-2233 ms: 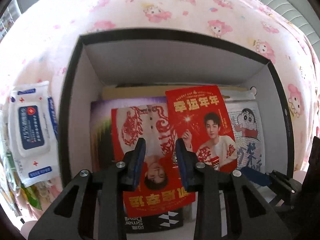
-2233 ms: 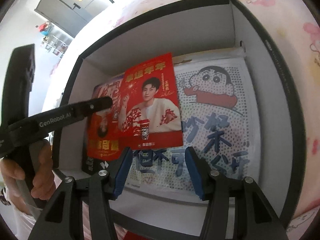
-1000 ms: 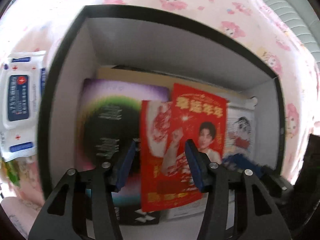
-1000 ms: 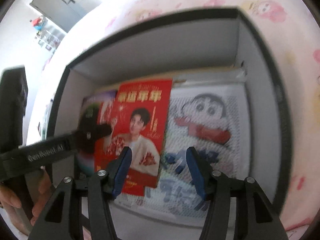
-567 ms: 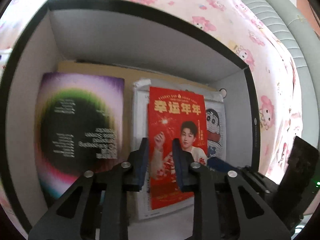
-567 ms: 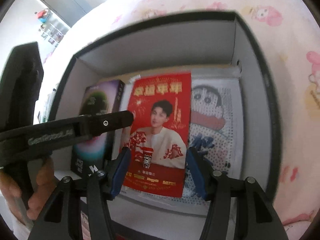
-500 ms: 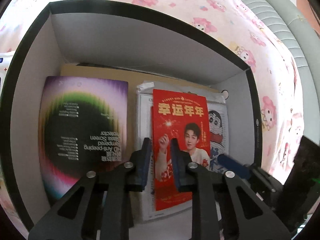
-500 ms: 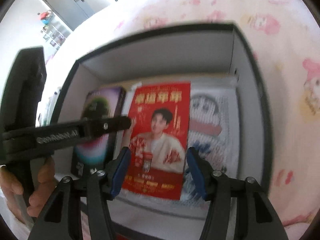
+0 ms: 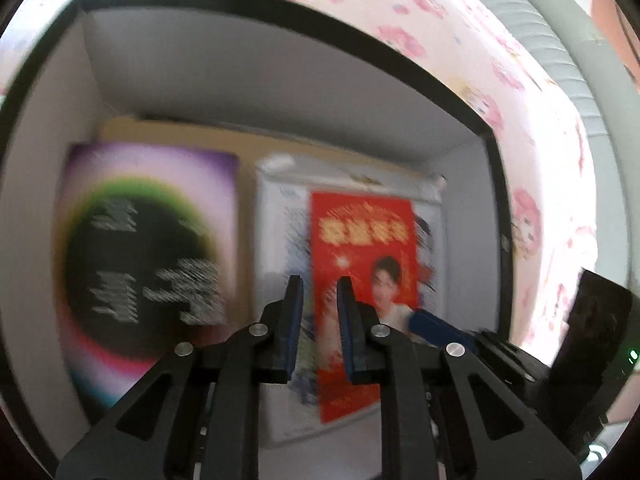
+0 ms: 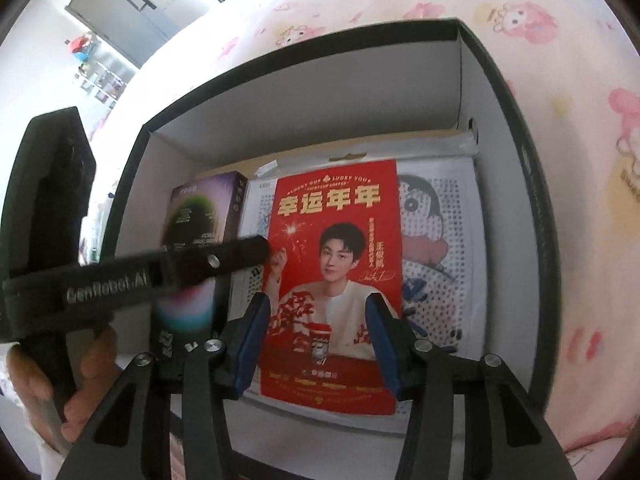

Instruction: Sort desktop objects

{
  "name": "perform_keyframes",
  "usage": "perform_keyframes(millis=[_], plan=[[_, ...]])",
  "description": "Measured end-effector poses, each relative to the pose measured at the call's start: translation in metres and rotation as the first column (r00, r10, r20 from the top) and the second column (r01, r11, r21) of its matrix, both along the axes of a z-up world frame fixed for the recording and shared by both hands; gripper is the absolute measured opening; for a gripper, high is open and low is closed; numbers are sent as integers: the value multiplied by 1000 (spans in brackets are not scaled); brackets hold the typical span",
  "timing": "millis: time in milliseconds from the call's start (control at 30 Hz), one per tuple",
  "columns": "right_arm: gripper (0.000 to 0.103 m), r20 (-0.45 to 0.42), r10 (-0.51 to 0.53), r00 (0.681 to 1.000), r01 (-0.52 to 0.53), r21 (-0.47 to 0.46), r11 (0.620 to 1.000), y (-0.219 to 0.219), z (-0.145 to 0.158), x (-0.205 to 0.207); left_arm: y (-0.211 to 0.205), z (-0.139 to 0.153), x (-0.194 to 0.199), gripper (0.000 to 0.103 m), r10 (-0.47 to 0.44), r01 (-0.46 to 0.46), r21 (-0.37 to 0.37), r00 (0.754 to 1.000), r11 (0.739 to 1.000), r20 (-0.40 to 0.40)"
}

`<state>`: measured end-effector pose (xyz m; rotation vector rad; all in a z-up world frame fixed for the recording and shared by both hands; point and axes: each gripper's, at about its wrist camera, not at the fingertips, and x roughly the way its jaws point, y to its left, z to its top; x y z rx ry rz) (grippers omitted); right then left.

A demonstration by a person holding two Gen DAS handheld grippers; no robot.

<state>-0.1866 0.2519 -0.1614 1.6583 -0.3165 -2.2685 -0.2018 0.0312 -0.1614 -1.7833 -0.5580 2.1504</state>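
A black-rimmed box (image 10: 532, 184) with white walls lies open on the pink cartoon-print cloth. Inside it a red poster card (image 10: 336, 264) with a young man's portrait lies on a white bead-art pack (image 10: 436, 240) with a cartoon boy. A purple-and-black package (image 10: 200, 216) lies at the left. In the left wrist view the card (image 9: 360, 256), the pack (image 9: 280, 232) and the purple package (image 9: 148, 256) are blurred. My left gripper (image 9: 319, 308) hangs over the box with its jaws a narrow gap apart and empty. My right gripper (image 10: 316, 320) is open and empty above the card's lower half.
The left gripper's finger (image 10: 224, 258) reaches across the box in the right wrist view, held by a hand (image 10: 80, 392). The right gripper's blue pad (image 9: 436, 324) shows at the lower right of the left wrist view. A grey ribbed cushion (image 9: 560, 60) lies beyond the cloth.
The red card and the second red card under it were slid right, off the purple package, onto the bead-art pack. The left gripper's jaws narrowed. The left wrist view is now blurred.
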Motion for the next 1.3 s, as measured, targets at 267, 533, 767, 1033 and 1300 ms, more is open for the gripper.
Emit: perform_keyframes(millis=[267,533,767,1033,1300], plan=[[45,-20,11,1000,-8,144,990,-6,12,-34,29,-7,-7,7,-17,16,25,998,1000,56],[43,-19,62,998,-58,180,982,-13,9,-23,28,-3,-9,7,-69,60,119,995,991,77],[36,-24,51,998,-44,242,969,-17,10,-68,32,-4,-43,7,-21,18,68,999,998,51],[34,22,77,997,-80,295,952,-22,-6,-62,14,-10,-23,4,-12,-8,141,990,990,144],[34,-4,64,998,-61,223,973,-15,-5,-32,41,-20,-1,4,-30,0,177,985,984,168]])
